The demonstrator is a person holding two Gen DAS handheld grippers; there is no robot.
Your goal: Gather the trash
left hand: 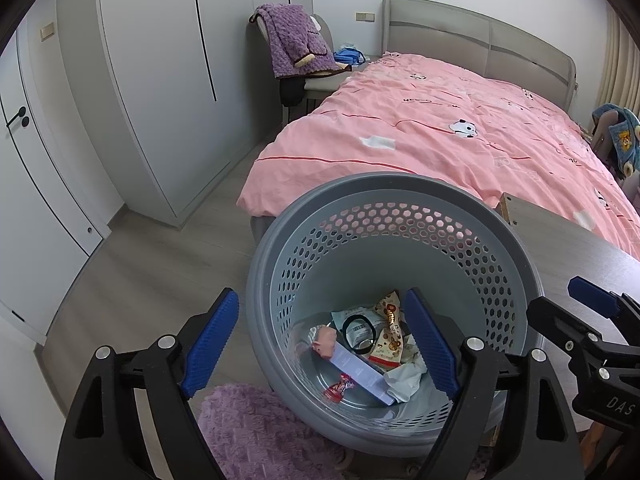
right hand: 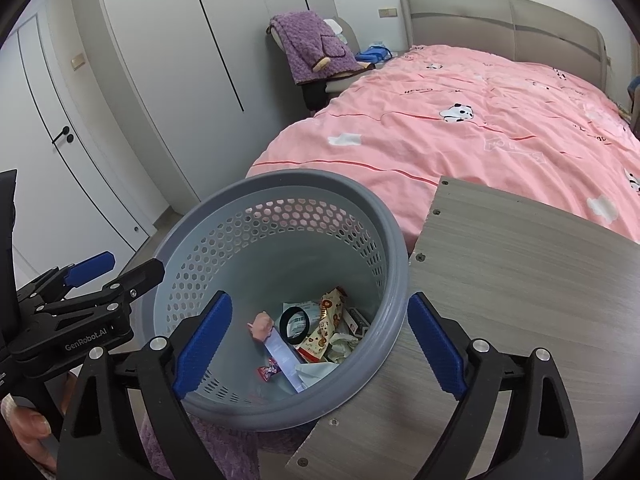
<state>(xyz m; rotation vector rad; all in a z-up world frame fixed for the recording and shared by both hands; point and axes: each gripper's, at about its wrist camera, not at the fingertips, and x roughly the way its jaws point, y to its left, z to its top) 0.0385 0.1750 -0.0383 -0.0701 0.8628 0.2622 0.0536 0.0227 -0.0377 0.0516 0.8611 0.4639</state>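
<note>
A grey perforated waste basket (left hand: 516,280) stands beside a wooden table; it also shows in the right wrist view (right hand: 394,264). Inside lie a snack wrapper (left hand: 390,332), a black ring (left hand: 359,332), a pink figure (left hand: 326,343), a white flat box (left hand: 360,372), a red candy wrapper (left hand: 340,388) and crumpled paper (left hand: 404,380). My left gripper (left hand: 320,344) is open and empty above the basket's left rim. My right gripper (right hand: 320,348) is open and empty above the basket's right rim; it also shows in the left wrist view (left hand: 560,304).
The grey wooden table (right hand: 520,300) lies right of the basket. A bed with a pink quilt (left hand: 440,132) stands behind. A purple fluffy rug (left hand: 256,428) lies under the basket. White wardrobes (left hand: 160,80) and a chair with a purple robe (left hand: 296,40) stand at the left.
</note>
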